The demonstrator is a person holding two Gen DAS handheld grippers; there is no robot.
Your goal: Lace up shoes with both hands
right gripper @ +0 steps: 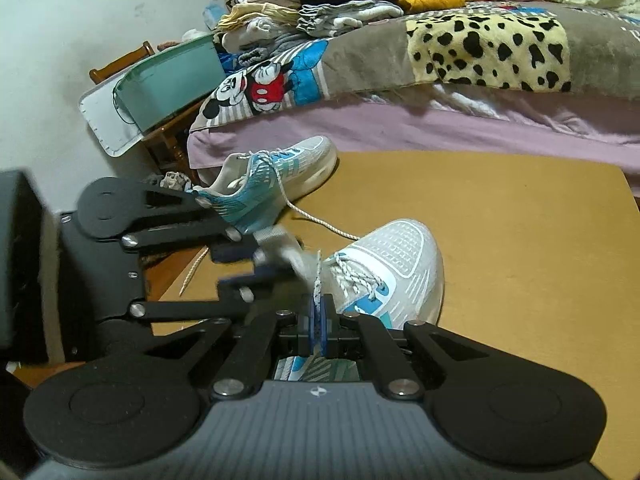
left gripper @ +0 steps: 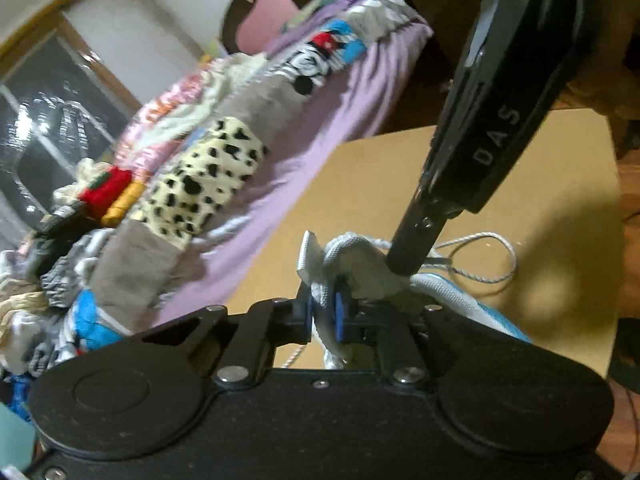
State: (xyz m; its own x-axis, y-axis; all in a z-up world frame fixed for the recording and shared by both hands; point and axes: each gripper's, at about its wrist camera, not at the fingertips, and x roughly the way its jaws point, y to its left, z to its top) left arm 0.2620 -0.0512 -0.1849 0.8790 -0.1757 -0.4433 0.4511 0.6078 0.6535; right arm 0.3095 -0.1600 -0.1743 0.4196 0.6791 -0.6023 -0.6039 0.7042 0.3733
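Right wrist view: right gripper (right gripper: 318,330) pinches shoelace (right gripper: 317,280), lace runs straight ahead to near shoe (right gripper: 400,264); left gripper (right gripper: 256,254) pinches shoe tongue (right gripper: 280,246).

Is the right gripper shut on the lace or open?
Shut on it. The right gripper has its blue jaws pressed together with the white lace running up from between them toward the near shoe.

Both wrist views close over the near shoe (right gripper: 392,264), sharing bed (right gripper: 480,120), brown board (left gripper: 560,184).
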